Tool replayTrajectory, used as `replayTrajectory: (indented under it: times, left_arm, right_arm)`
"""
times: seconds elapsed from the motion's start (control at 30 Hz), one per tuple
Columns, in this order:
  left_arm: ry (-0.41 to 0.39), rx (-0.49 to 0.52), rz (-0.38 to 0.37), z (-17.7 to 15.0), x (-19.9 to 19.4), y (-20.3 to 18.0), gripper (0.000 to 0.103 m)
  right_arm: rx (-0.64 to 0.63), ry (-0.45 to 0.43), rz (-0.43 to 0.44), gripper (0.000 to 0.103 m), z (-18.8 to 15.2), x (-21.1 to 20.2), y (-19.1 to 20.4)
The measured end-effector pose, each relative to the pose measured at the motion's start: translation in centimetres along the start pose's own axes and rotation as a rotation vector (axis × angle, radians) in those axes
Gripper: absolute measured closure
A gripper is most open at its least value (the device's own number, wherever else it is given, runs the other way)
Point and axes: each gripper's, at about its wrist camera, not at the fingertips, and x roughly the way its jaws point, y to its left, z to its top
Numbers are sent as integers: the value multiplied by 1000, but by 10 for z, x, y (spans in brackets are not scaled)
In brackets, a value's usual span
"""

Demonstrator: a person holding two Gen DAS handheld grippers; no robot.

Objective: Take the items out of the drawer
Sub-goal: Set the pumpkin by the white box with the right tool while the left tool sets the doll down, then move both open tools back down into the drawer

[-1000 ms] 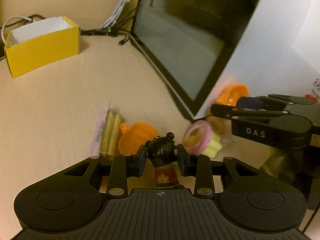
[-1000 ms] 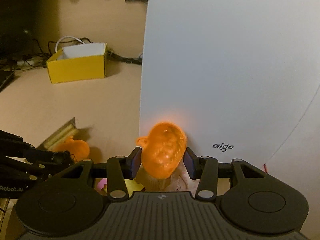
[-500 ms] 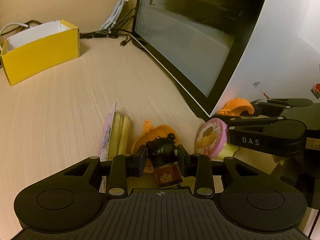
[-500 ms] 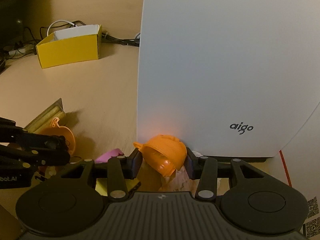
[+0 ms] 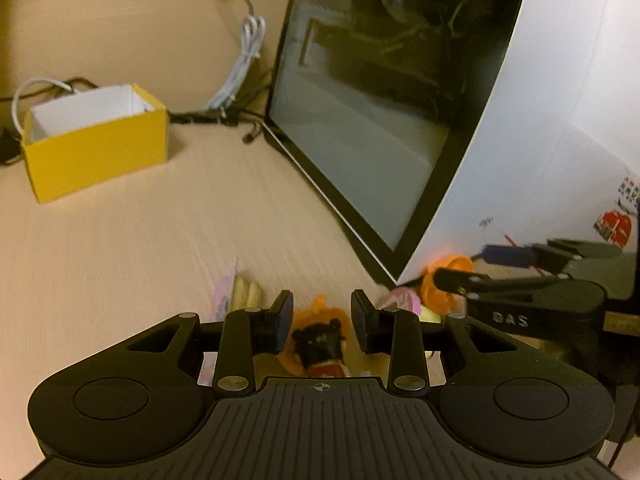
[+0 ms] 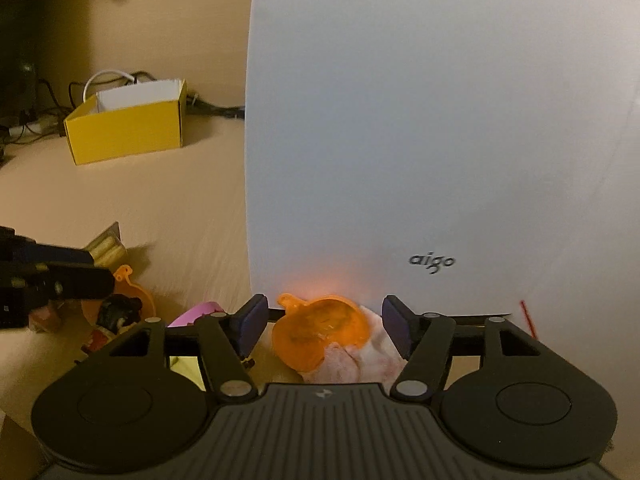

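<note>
My left gripper [image 5: 321, 320] is open. A small black-haired doll [image 5: 320, 346] lies loose between and below its fingers, on top of an orange pumpkin-shaped piece [image 5: 316, 308]. My right gripper [image 6: 324, 326] is open too, its fingers spread wide on either side of a translucent orange pumpkin shell [image 6: 320, 332] that rests on the desk against a pale pink bundle [image 6: 360, 356]. In the right wrist view the doll [image 6: 116, 312] lies under the left gripper [image 6: 44, 280]. The right gripper [image 5: 520, 280] shows in the left wrist view beside the orange shell [image 5: 444, 276].
A white computer case [image 6: 440, 120] with a dark glass side [image 5: 380, 120] stands right behind the toys. A wafer packet [image 5: 240, 294] and a pink round toy [image 5: 404, 300] lie near them. A yellow open box [image 5: 96, 140] and cables [image 5: 244, 60] sit further back on the desk.
Both grippers have opened. The doll has left the left fingers and lies on the orange piece. The orange shell has dropped from the right fingers onto the desk.
</note>
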Motion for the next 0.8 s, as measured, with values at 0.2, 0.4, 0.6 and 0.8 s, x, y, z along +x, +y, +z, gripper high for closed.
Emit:
replayTrajectory:
  times: [0.2, 0.4, 0.6, 0.8]
  left_arm:
    - [-39, -17, 44, -3, -25, -5, 68]
    - [-45, -29, 66, -21, -53, -18, 68]
    - [0, -17, 98, -55, -80, -36, 68]
    - [93, -22, 137, -94, -88, -44, 68]
  right_arm:
    - [5, -20, -4, 36, -6, -22, -7]
    - [10, -41, 15, 35, -23, -49, -16]
    - [19, -44, 48, 34, -50, -71, -23]
    - [0, 13, 110, 26, -91, -84, -26]
